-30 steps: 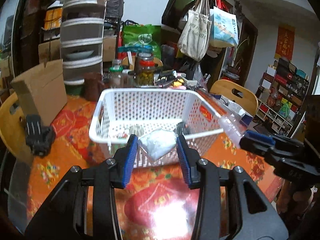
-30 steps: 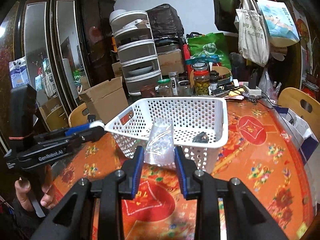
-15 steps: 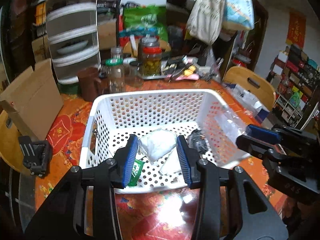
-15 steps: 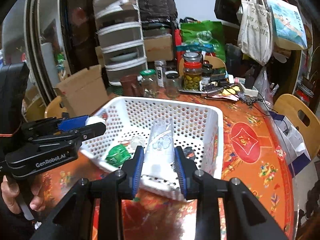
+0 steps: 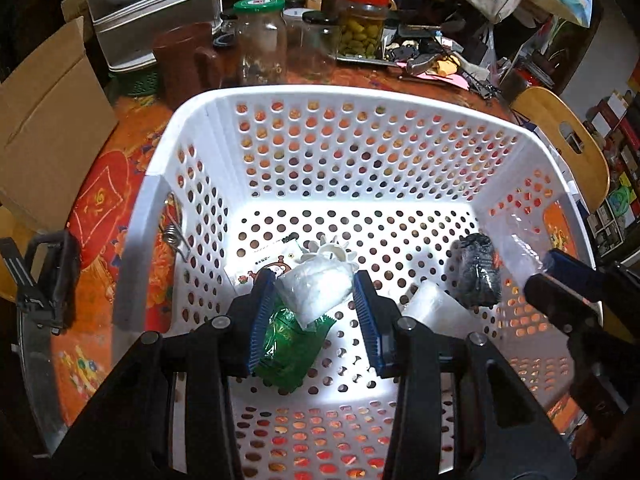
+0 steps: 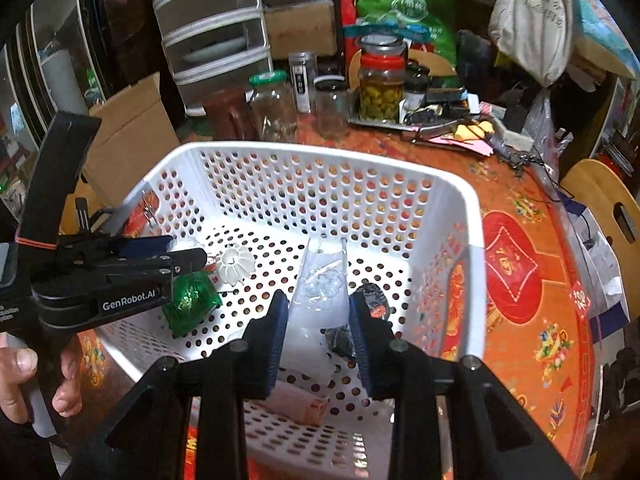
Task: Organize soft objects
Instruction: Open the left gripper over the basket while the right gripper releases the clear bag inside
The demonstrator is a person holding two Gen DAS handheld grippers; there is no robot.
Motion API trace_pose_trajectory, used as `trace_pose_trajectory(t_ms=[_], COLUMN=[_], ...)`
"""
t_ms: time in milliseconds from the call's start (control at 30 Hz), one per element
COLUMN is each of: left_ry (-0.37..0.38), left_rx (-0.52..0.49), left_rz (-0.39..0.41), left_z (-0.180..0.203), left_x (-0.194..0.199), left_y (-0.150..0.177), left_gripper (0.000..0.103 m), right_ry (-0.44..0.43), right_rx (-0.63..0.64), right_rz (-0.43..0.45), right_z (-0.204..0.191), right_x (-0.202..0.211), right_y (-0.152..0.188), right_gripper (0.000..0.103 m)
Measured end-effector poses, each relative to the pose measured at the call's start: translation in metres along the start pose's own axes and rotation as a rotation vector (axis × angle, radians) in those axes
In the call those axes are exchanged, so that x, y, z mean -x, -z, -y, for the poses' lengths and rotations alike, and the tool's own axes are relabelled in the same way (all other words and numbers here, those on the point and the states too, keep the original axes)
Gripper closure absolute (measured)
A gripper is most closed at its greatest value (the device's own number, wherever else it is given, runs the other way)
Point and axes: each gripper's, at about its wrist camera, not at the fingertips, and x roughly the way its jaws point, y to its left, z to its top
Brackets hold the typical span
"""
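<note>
Cluttered with jars and boxes at its far side, your red-and-orange patterned bench (image 6: 520,320) carries the white perforated basket (image 5: 360,96), and both of your claws hang over its inside; your left claw (image 5: 316,300) is clenched on a white crinkled pouch (image 5: 316,290), held above the basket floor; directly beneath it lies a green foil packet (image 5: 288,344), with a printed white sachet (image 5: 272,258) and a white ribbed plastic piece (image 5: 332,252) just beyond; further right on the basket floor sits a dark wrapped bundle (image 5: 478,272), near the right wall; your right claw (image 6: 318,312) is clenched on a clear plastic bag (image 6: 322,280), which stands upright between the pads, above a pink item (image 6: 298,402) on the floor.
</note>
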Motion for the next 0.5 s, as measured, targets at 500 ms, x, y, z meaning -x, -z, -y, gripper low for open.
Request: trace_pose_trajectory(t_ms=[500], left_ry=[-0.057], left_rx=[-0.071], left_rz=[0.003], left_z=[0.017], left_x=[-0.007], left_y=[0.001], left_gripper=[0.062], right_ry=[-0.004], right_rx=[0.010], right_rz=[-0.071], right_z=[0.001], right_x=[-0.033], right_y=[-0.002], right_gripper=[0.072])
